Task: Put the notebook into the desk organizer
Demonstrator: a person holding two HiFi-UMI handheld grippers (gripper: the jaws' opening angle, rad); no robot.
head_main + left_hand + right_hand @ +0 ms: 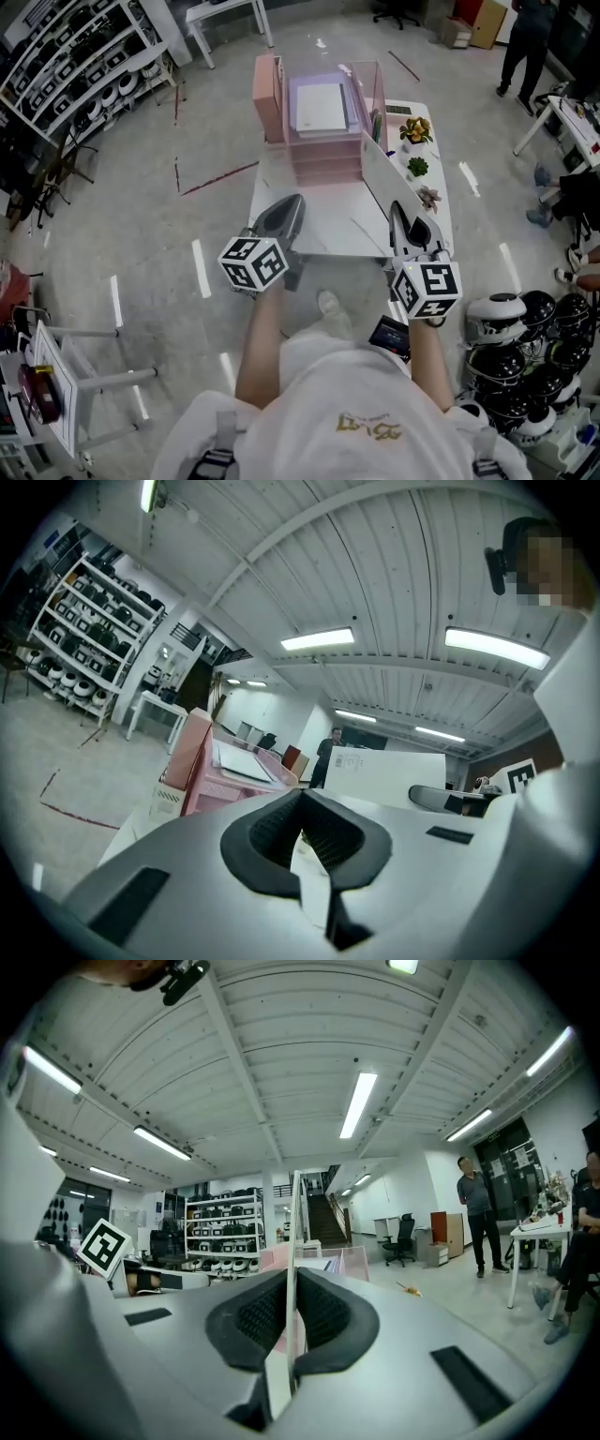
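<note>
One step of two done, by my read: thin white notebook gripped. My right gripper has jaws pinched nearly closed on notebook's near edge, holding it upright on edge. Notebook sits in front of pink plastic desk organizer, far end near organizer's front right corner, not yet inside. My left gripper is in front of organizer, left side, jaws together, holding nothing. Left to do: carry notebook forward, slot into compartment, release.
</note>
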